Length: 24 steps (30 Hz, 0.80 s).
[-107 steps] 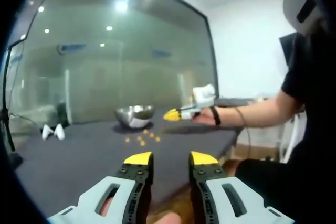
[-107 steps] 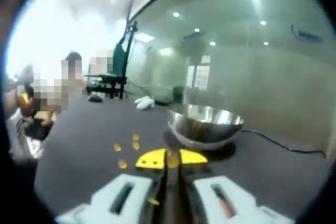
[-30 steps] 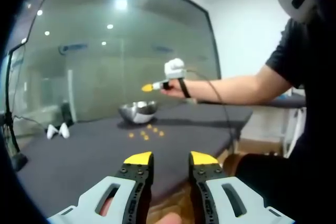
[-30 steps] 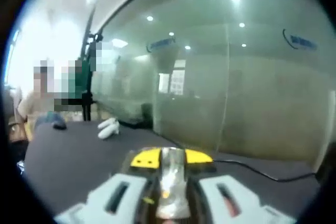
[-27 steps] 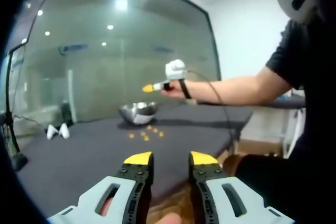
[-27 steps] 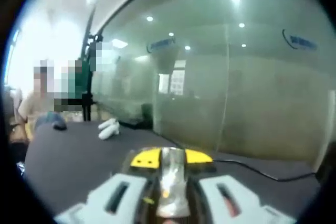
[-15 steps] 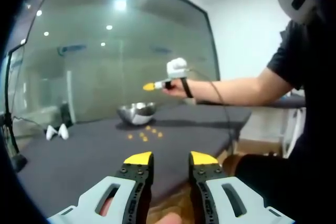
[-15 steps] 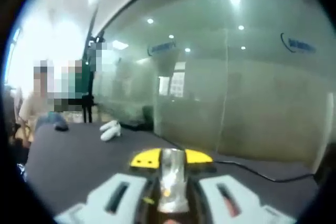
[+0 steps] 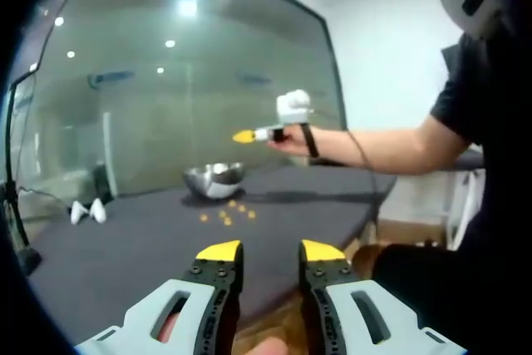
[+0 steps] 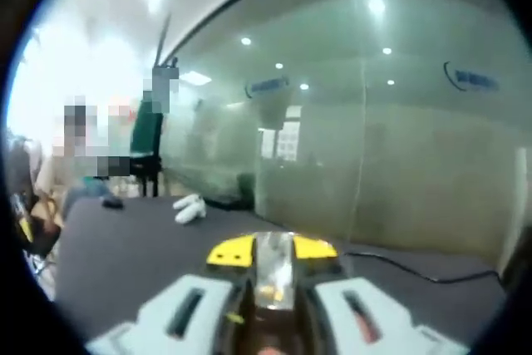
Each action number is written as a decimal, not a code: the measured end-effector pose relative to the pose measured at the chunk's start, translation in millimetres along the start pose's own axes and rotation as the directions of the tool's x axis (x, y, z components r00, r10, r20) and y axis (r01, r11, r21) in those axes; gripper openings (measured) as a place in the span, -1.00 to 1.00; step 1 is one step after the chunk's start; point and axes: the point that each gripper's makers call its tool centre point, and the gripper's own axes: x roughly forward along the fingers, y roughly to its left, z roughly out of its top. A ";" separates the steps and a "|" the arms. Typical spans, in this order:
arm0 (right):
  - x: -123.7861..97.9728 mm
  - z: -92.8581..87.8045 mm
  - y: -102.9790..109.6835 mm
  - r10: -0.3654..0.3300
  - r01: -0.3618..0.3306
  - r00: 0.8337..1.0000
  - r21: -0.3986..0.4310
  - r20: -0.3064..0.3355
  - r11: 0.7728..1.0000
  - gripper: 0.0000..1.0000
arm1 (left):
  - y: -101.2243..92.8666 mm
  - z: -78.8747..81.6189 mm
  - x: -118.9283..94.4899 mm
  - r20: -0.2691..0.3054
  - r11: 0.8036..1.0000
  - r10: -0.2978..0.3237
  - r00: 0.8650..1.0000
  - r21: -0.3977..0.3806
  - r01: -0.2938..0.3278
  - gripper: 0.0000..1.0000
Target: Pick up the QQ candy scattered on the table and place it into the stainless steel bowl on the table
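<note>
In the left gripper view the left tongs point(image 9: 271, 253) sit low, their two yellow-tipped jaws parted with a clear gap between them, nothing held. A fingertip point(image 9: 264, 346) shows at the bottom edge between the grey jaw bodies. Reaching in from the right, the person's bare forearm point(image 9: 391, 147) stretches out level, a dark strap at the wrist, and its hand point(image 9: 289, 136) grips the right tongs point(image 9: 244, 135) raised in the air, yellow tips pointing left. In the right gripper view those right tongs point(image 10: 272, 248) have their jaws drawn close together (whether something sits between them cannot be told).
</note>
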 end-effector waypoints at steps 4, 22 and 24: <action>-15.2 -6.5 7.3 0.008 -0.008 1.000 0.011 0.001 1.000 -0.67 | 0.8 -1.2 1.5 -0.002 1.000 0.000 1.000 0.001 0.000 -0.43; -103.7 -56.5 21.3 0.014 -0.012 0.999 0.058 -0.033 0.998 -0.66 | 6.8 -7.1 5.1 -0.004 1.000 0.007 1.000 -0.013 -0.007 -0.43; -110.6 -63.4 20.2 0.011 -0.009 0.999 0.057 -0.044 0.998 -0.66 | 5.7 -7.1 7.2 -0.005 1.000 0.001 1.000 -0.013 -0.001 -0.43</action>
